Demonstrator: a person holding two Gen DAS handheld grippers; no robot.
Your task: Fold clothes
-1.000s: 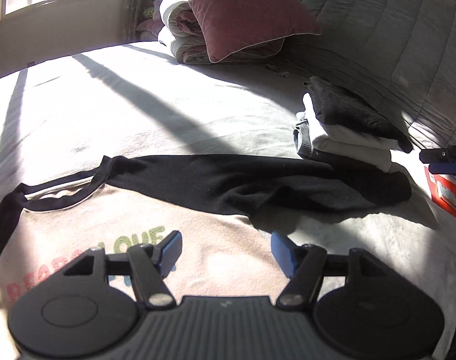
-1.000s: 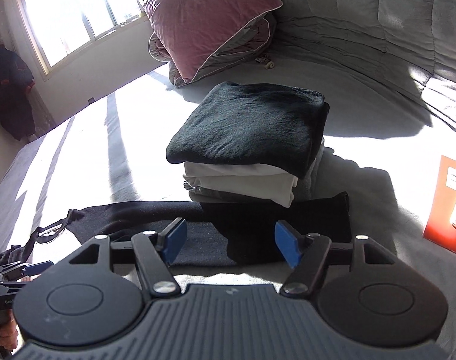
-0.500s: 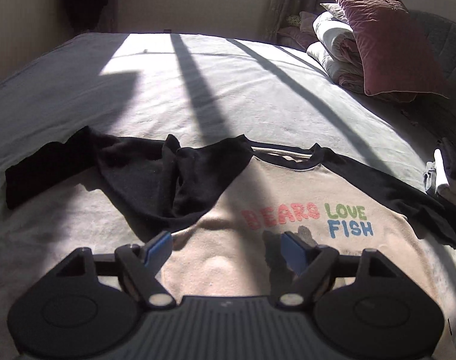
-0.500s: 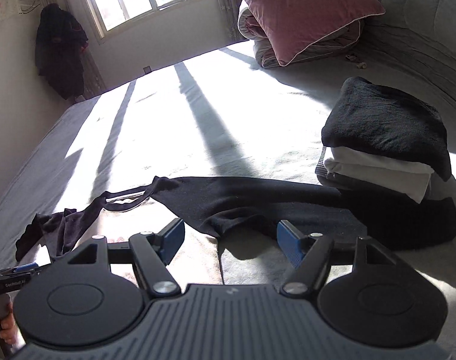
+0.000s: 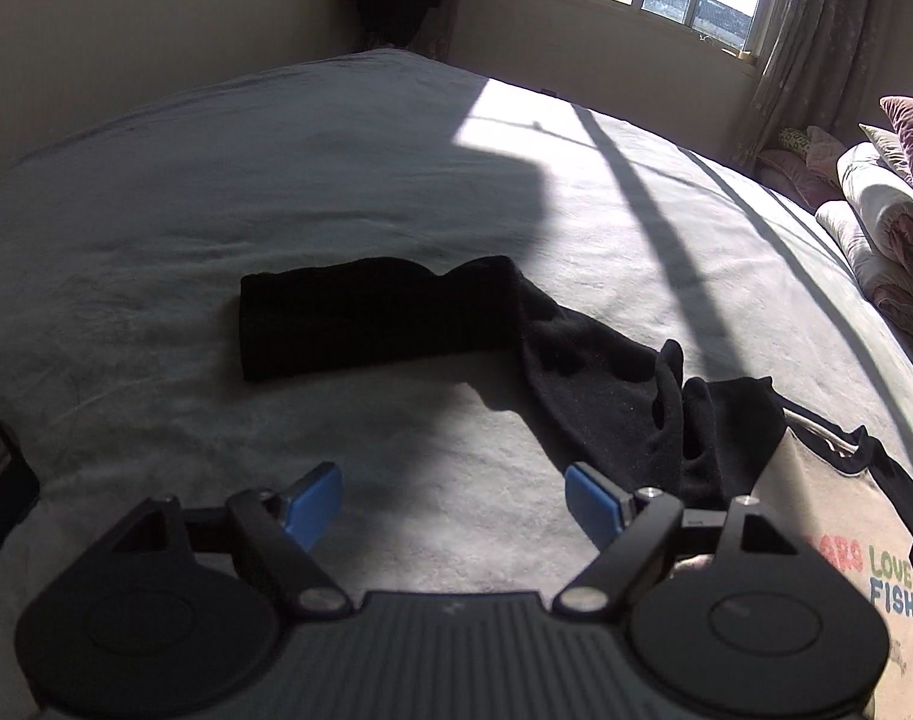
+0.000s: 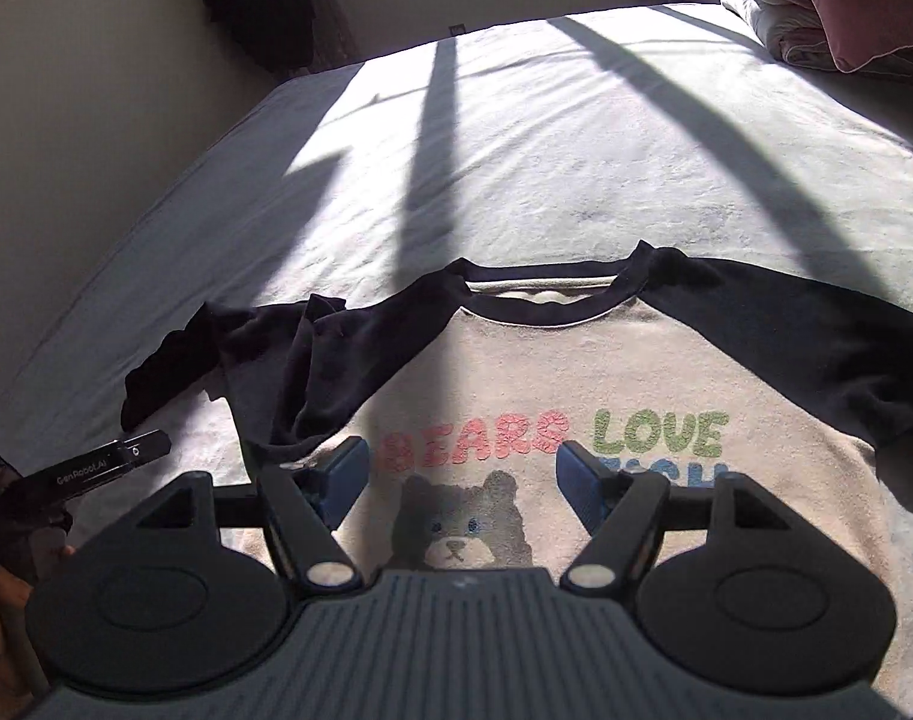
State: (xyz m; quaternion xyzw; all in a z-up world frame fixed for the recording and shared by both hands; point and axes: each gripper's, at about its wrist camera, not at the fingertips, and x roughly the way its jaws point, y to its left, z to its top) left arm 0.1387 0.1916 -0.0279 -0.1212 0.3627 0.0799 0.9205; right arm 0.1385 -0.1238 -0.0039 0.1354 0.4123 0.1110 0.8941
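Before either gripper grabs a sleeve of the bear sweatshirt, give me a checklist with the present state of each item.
1. Left gripper open and holding nothing: ok.
2. Right gripper open and holding nothing: ok.
3. Sweatshirt lying print side up on the bed: ok.
4. Left-hand sleeve spread flat: not ok, it is bunched and creased near the shoulder.
5. Right-hand sleeve laid out straight: cannot tell, its cuff runs out of view.
6. Hem flat: cannot tell, both grippers hide it.
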